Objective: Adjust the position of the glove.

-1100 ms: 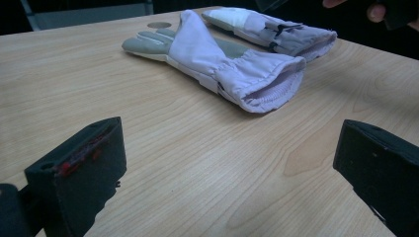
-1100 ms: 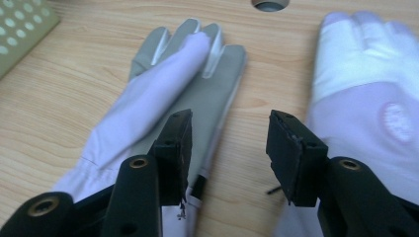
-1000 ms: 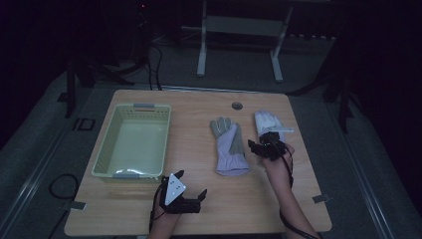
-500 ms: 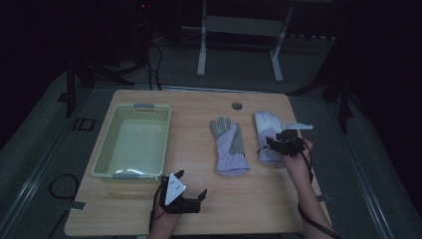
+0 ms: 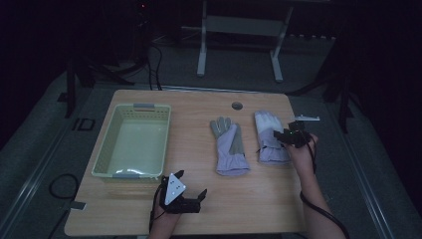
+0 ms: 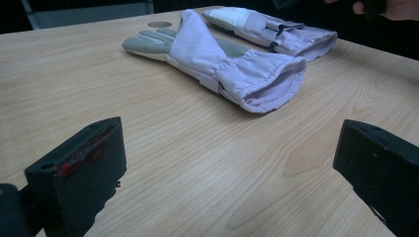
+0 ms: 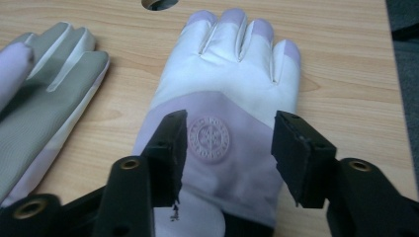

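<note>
Jaws of my right gripper (image 7: 225,153) have just been opening and hover parted over the white-and-lilac glove (image 7: 230,103), nothing pinched, while my left gripper (image 6: 222,168) waits wide; both gloves, the grey-palmed glove (image 5: 229,144) included, lie outside the green basket (image 5: 107,152), so all remains undone.

Looks like a lab or recording studio rather than a home: dim, unlit room around a single pale wooden table (image 5: 199,209) with a round cable hole (image 5: 237,105), grey carpeted floor (image 5: 45,149), black cables (image 5: 59,185) trailing beside the table, dark stand legs (image 5: 74,82) at the sides and a grey metal frame (image 5: 239,30) behind, possibly a bench or rack, too dark to tell
</note>
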A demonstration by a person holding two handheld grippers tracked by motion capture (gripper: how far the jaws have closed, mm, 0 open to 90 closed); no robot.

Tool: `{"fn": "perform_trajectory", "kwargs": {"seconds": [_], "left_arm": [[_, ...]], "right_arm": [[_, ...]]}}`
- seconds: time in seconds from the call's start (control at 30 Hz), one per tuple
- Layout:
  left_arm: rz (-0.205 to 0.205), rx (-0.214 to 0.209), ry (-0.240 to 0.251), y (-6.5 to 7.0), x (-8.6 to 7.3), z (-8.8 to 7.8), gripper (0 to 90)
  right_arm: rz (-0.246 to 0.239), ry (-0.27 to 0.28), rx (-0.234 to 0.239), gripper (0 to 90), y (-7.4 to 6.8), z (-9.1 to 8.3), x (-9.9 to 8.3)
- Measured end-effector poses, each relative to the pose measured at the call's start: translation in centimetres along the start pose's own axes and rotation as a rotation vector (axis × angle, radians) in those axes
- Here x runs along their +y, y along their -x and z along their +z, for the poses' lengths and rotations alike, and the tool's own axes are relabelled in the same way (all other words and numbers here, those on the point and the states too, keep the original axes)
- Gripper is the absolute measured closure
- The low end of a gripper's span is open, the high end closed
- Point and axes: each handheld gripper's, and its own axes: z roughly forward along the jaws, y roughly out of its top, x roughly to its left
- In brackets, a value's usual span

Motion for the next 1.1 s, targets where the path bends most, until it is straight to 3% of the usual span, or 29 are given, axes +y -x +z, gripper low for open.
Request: {"fn": "perform_trajectory", "kwargs": {"seconds": [0.17, 0.33, 0.43, 0.5, 0.6, 0.8, 1.1], "left_arm": [[0.0, 0.001, 0.002, 0.0, 0.0, 0.0, 0.1], [0.001, 0.0, 0.001, 0.0, 0.0, 0.0, 0.1], [0.002, 0.001, 0.003, 0.0, 0.0, 0.0, 0.1], [0.002, 0.0, 0.002, 0.0, 0.0, 0.0, 0.1], [0.003, 0.0, 0.002, 0.0, 0.0, 0.0, 0.1], [-0.001, 0.0, 0.0, 0.0, 0.0, 0.0, 0.1], [-0.001, 0.006, 0.0, 0.0, 0.0, 0.0, 0.1]], "right_arm": [[-0.002, -0.031, 0.022, 46.2, -0.2, 1.3, 0.3], [0.006, -0.098, 0.008, 46.7, -0.4, 3.0, -0.3], [-0.002, -0.104, 0.022, 52.2, -0.4, 3.6, -0.9], [0.024, -0.105, 0.041, 57.7, -0.3, 3.7, -0.8], [-0.021, -0.11, 0.026, 62.3, -0.7, 3.7, -0.7], [0.012, -0.102, 0.02, 77.0, -1.0, 3.0, -0.6], [0.049, -0.08, 0.025, 79.7, -1.6, -0.4, 0.9]]}}
